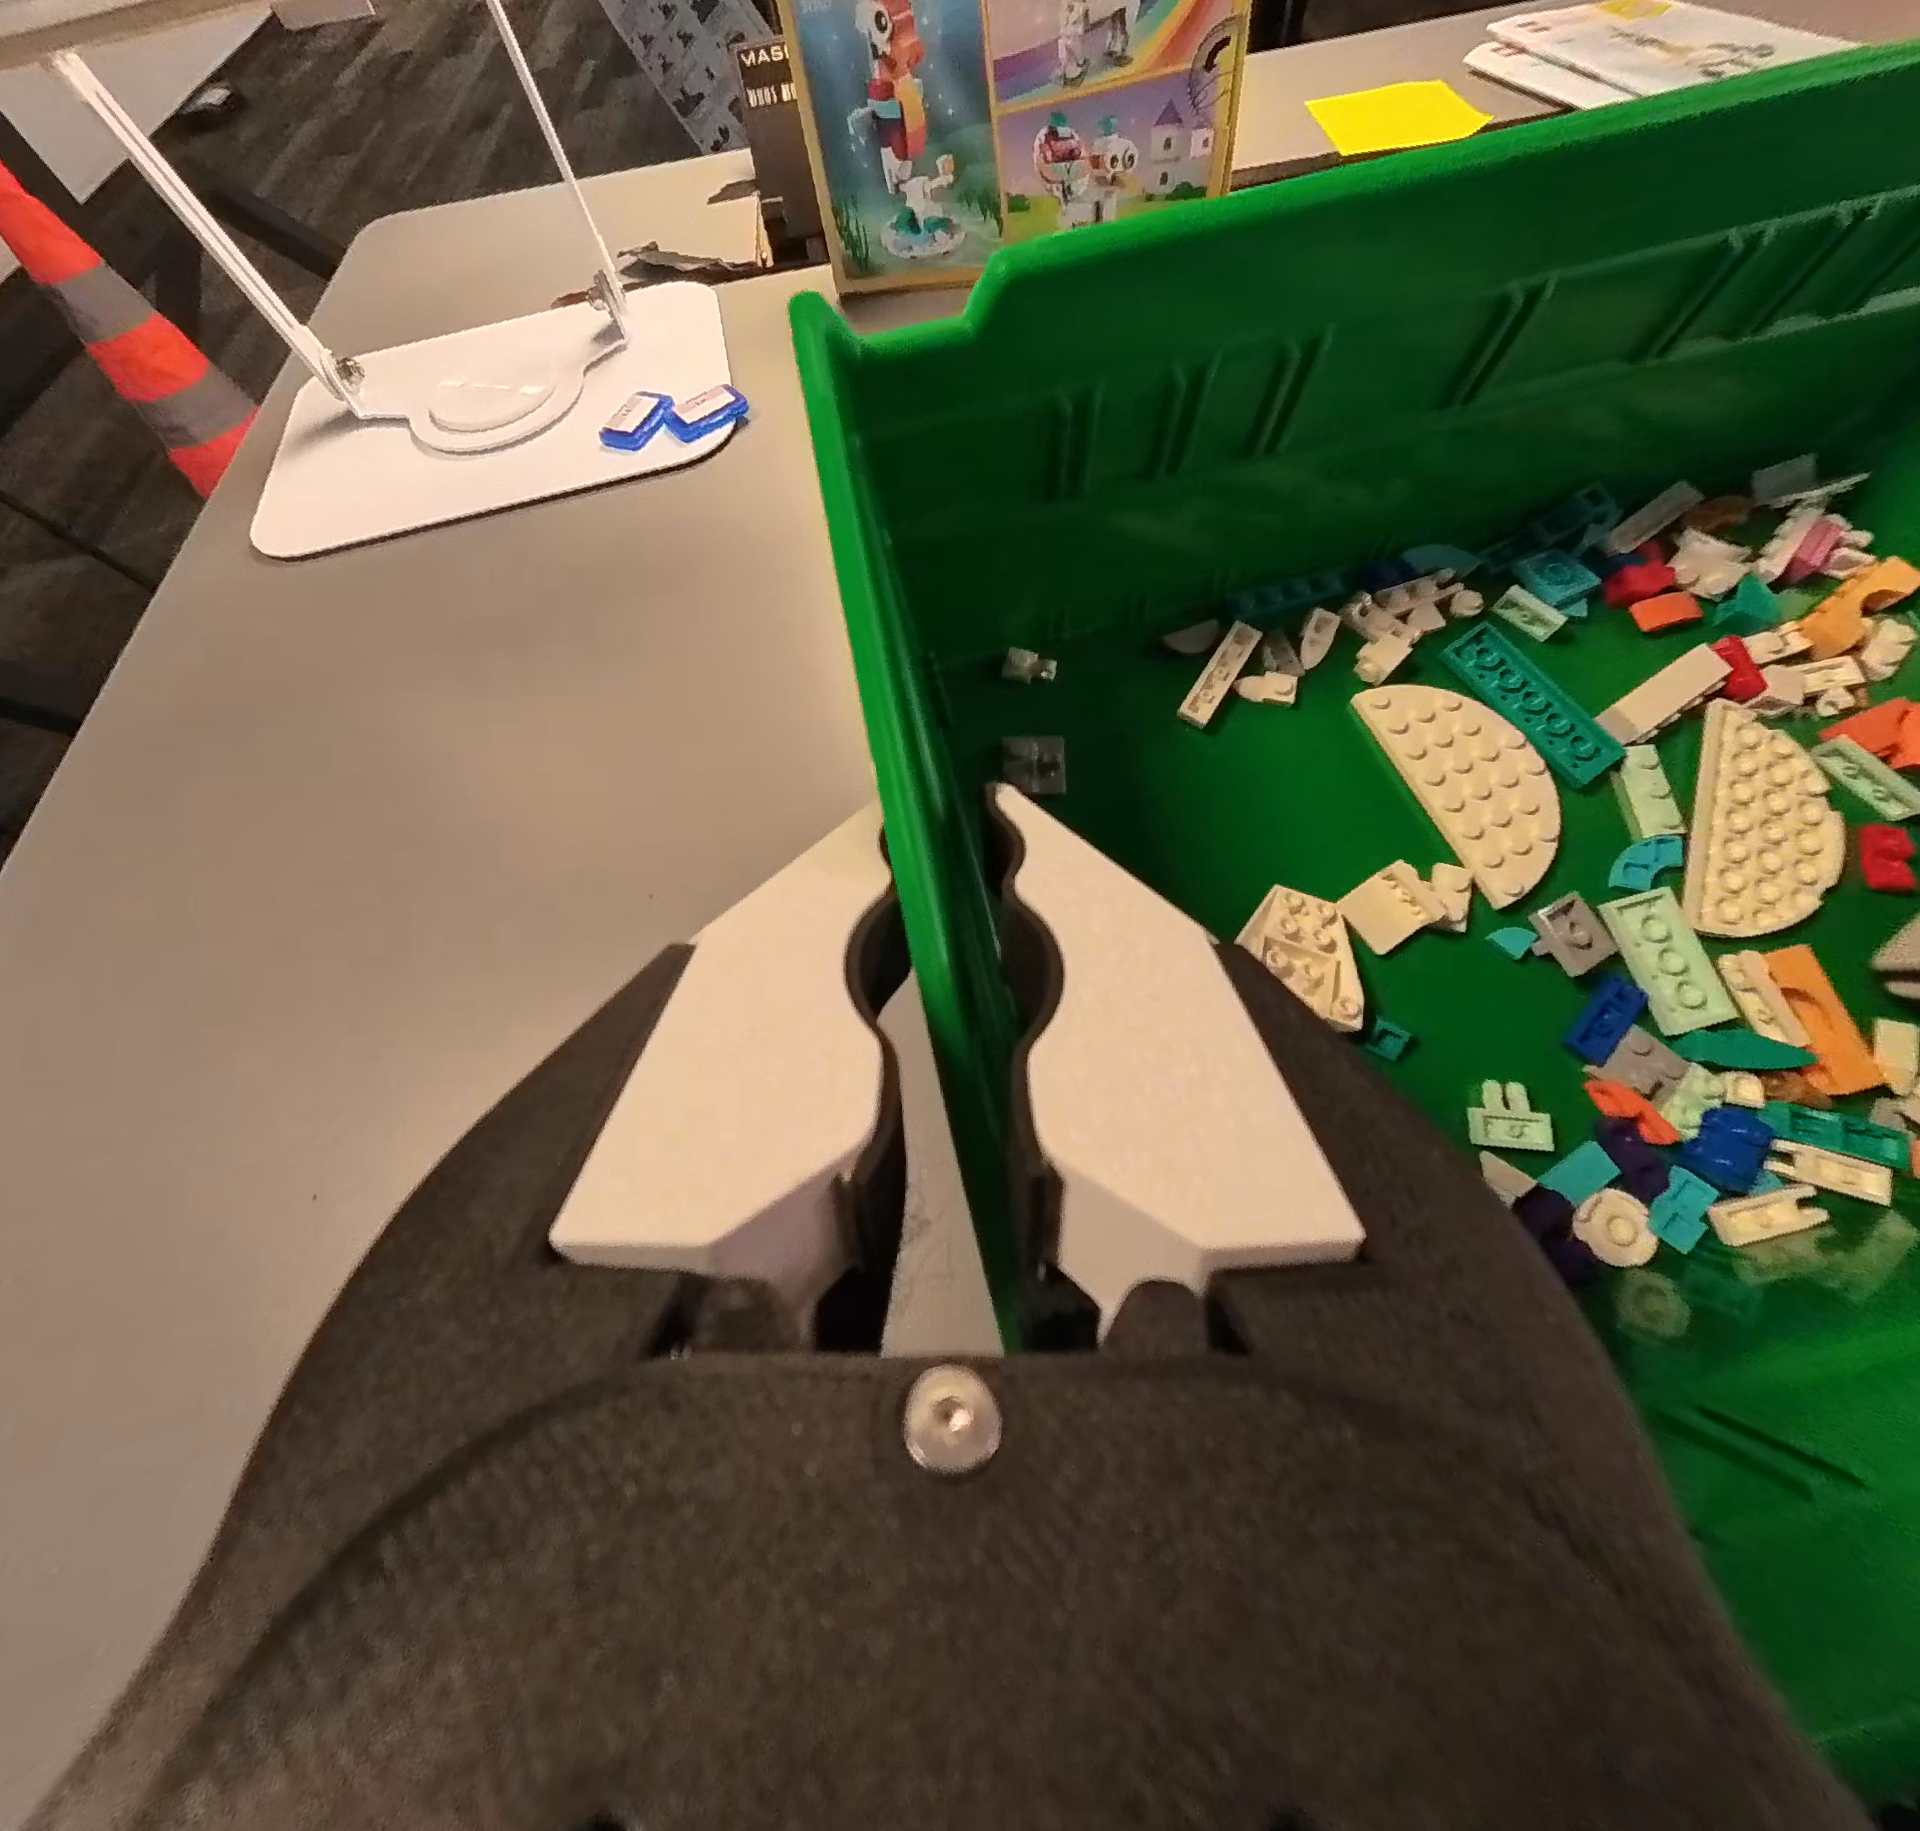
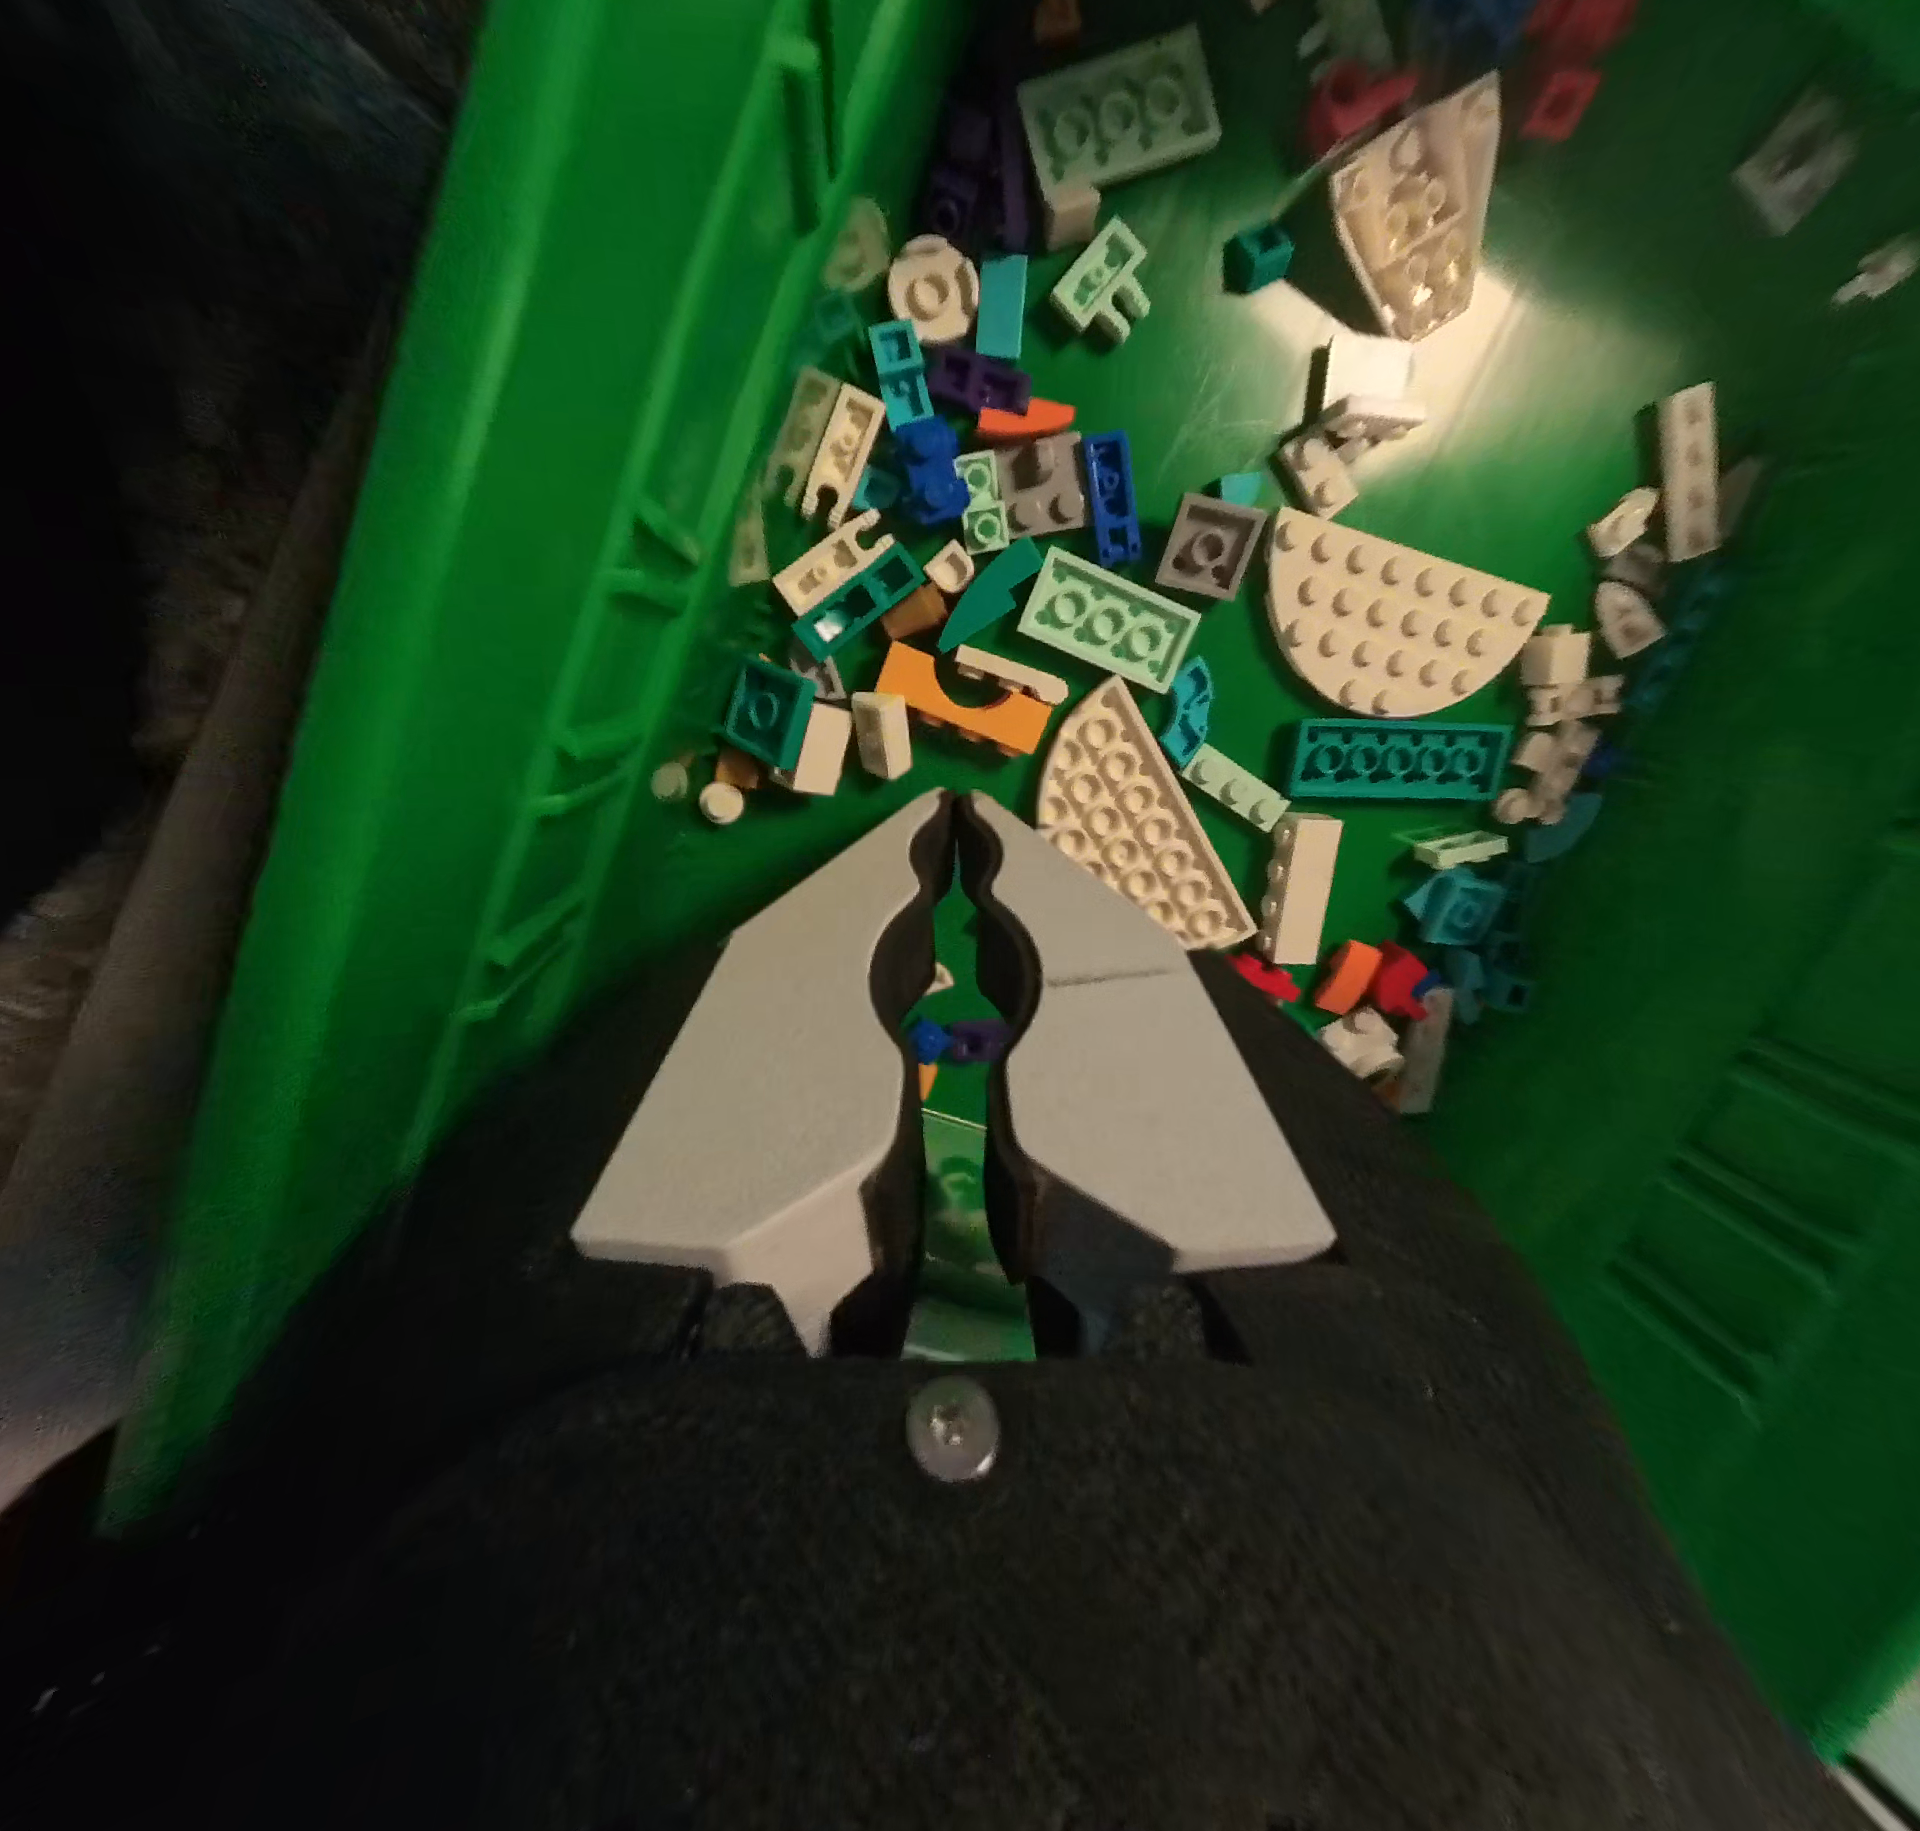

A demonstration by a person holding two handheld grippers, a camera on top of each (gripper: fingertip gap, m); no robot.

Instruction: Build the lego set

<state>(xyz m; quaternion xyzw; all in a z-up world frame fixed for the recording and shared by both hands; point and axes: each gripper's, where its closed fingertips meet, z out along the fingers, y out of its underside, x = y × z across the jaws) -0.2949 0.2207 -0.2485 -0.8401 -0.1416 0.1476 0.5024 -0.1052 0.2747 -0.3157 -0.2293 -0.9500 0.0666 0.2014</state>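
Observation:
A green bin (image 1: 1455,347) holds several loose Lego pieces, among them a white half-round plate (image 1: 1455,784) and a teal long plate (image 1: 1532,706). My left gripper (image 1: 940,805) is shut on the bin's left wall (image 1: 894,638), one finger outside and one inside. A small grey piece (image 1: 1034,763) lies just past the inner fingertip. My right gripper (image 2: 954,799) is inside the bin (image 2: 520,534), its tips together with nothing between them, above the green floor. It is beside a white half-round plate (image 2: 1132,825) and an orange arch brick (image 2: 966,706).
On the grey table (image 1: 468,742) left of the bin stands a white stand base (image 1: 488,431) with two small blue tags (image 1: 675,415). The Lego box (image 1: 1008,88) stands behind the bin. A yellow note (image 1: 1392,114) and booklets (image 1: 1621,46) lie at the back right. An orange cone (image 1: 135,327) stands at the far left. My hands' fingertips stand some 20 centimeters from each other.

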